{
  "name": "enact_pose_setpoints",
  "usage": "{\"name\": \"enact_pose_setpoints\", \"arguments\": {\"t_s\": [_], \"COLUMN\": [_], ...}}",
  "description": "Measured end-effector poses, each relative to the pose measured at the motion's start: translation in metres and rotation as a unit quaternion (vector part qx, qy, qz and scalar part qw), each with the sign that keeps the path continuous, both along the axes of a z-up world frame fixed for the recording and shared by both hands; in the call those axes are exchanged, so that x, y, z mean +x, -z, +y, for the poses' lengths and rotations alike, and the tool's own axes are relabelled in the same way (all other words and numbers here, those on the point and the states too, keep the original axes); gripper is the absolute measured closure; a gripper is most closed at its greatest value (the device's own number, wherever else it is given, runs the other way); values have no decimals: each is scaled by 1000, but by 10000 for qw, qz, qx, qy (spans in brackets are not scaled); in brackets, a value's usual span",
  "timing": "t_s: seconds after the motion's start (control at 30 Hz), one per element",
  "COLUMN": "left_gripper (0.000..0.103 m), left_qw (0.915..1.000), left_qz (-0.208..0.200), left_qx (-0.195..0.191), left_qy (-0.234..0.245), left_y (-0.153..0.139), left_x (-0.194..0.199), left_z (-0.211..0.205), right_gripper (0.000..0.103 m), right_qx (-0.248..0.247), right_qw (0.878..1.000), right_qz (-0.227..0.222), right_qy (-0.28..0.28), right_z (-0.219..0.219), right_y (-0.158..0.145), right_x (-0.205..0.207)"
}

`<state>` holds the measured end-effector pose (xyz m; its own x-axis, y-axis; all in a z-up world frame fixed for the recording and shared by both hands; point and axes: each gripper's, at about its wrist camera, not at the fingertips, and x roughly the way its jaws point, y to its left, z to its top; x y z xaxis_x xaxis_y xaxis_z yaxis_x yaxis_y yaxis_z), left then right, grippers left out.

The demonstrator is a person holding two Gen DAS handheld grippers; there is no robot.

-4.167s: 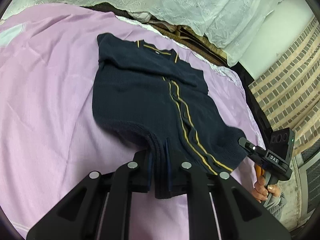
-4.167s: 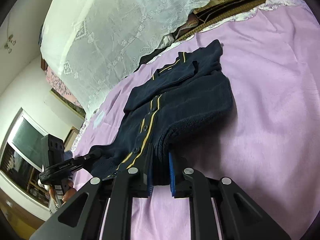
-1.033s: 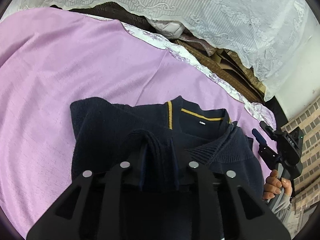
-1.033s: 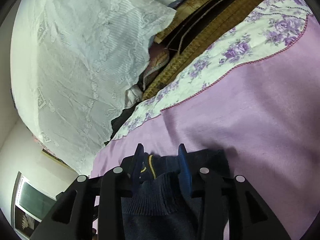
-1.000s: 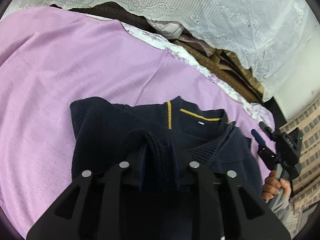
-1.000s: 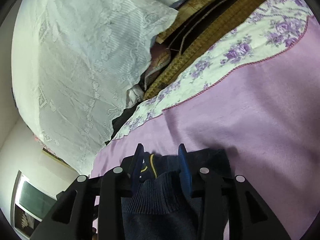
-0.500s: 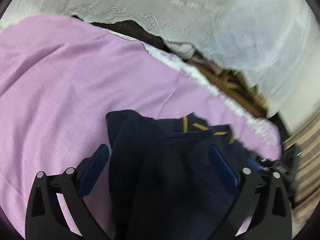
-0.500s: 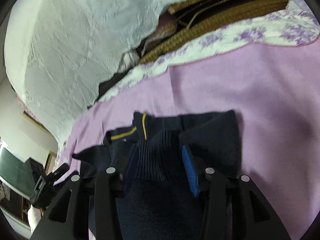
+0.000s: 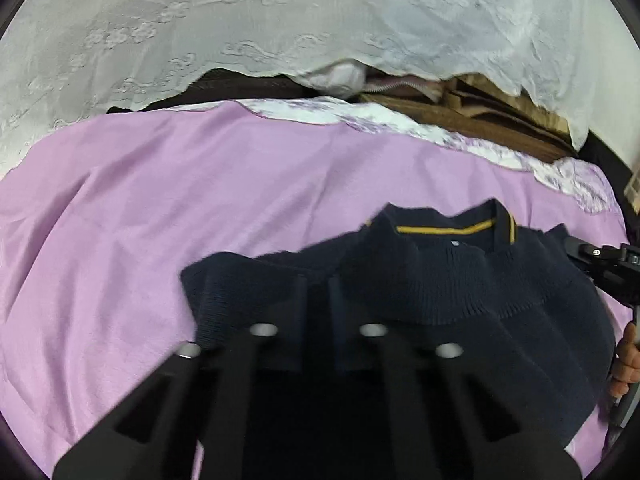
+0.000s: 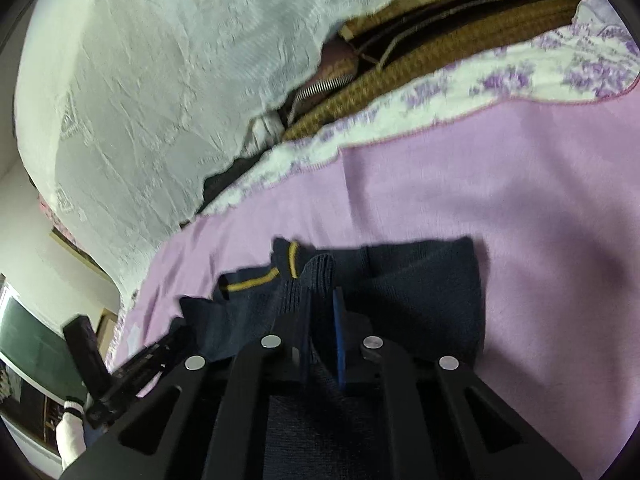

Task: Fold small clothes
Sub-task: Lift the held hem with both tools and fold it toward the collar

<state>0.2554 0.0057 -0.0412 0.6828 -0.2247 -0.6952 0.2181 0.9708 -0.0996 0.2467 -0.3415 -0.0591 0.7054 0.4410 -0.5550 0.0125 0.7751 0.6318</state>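
Note:
A navy knit cardigan [image 9: 460, 292] with a yellow-striped collar lies folded on the pink bedspread [image 9: 160, 208]. My left gripper [image 9: 318, 292] hovers over its left part, fingers close together with a narrow gap; no cloth is clearly pinched. In the right wrist view the cardigan [image 10: 420, 280] lies under my right gripper [image 10: 322, 300], whose fingers are shut on a raised ribbed fold of it. The right gripper also shows at the left wrist view's right edge [image 9: 608, 268], and the left one in the right wrist view [image 10: 120, 368].
White lace cloth [image 9: 280, 20] hangs over stacked brown bedding [image 9: 480, 112] at the far edge of the bed. A floral white border [image 10: 480, 92] edges the bedspread. Pink bedspread stretches left [image 9: 100, 240] and right [image 10: 560, 220] of the cardigan.
The left gripper opened wide half a second ago, letting go of the hem, and has since narrowed again. The right gripper narrowed on the ribbed fold. The hem now lies near the collar.

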Motion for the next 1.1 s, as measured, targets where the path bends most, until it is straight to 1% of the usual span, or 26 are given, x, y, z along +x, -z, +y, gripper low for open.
{"name": "enact_pose_setpoints", "arguments": {"t_s": [0.03,0.07,0.13,0.2,0.3,0.33,0.4,0.43,0.47,0.5,0.53,0.57,0.63,0.77,0.83,0.87,0.93,0.97,1.0,1.03,1.1], "left_gripper": [99,102,103,103,103,98,68,63,52,43,40,39,39,39,39,41,64,91,96,96,97], "left_qw": [9998,9991,9976,9957,9916,9914,9932,9943,9952,9964,9973,9978,9985,9978,9983,9986,9983,9980,9977,9973,9975], "left_qz": [-54,-126,-179,48,594,653,619,534,451,331,242,201,142,50,92,146,338,419,504,507,350], "left_qx": [-177,-381,-545,-734,-1076,-1069,-956,-906,-855,-775,-691,-632,-513,-570,-442,-305,-210,-211,-270,-380,-528], "left_qy": [-51,-142,-397,-563,-406,-373,-242,-198,-167,-116,-57,-13,128,321,380,395,420,412,372,357,313], "left_y": [-4,-10,-16,-10,5,7,5,3,0,-3,-5,-6,-8,-13,-10,-6,2,6,10,10,5], "left_x": [-1,-2,0,6,16,16,15,12,10,7,5,6,6,1,2,4,10,12,15,15,11], "left_z": [6,14,26,37,42,40,32,30,27,24,19,16,8,4,-2,-7,-11,-11,-9,-5,0], "right_gripper": [93,93,93,93,94,94,94,94,94,94,94,94,94,93,93,93,93,93,93,93,94], "right_qx": [20,34,14,-127,-266,-293,-376,-364,-306,-253,-201,-119,-85,-79,-64,-57,-43,-41,-40,-29,-14], "right_qw": [10000,9999,9997,9997,9993,9992,9988,9988,9989,9990,9991,9992,9992,9992,9992,9992,9992,9992,9992,9992,9993], "right_qz": [-74,-144,-194,-129,9,22,112,160,215,242,256,261,265,269,270,271,272,270,264,246,163], "right_qy": [36,84,125,182,259,285,284,277,280,277,279,279,280,279,279,280,283,285,290,308,332], "right_z": [-2,-4,-5,-6,-5,-4,-4,-4,-6,-6,-8,-9,-10,-9,-9,-9,-9,-9,-9,-9,-9], "right_y": [-3,-7,-10,-7,-1,0,4,7,11,13,15,17,18,18,19,19,20,20,20,20,17], "right_x": [-2,-3,-3,0,6,8,12,12,14,15,15,15,15,14,14,14,14,14,14,13,11]}}
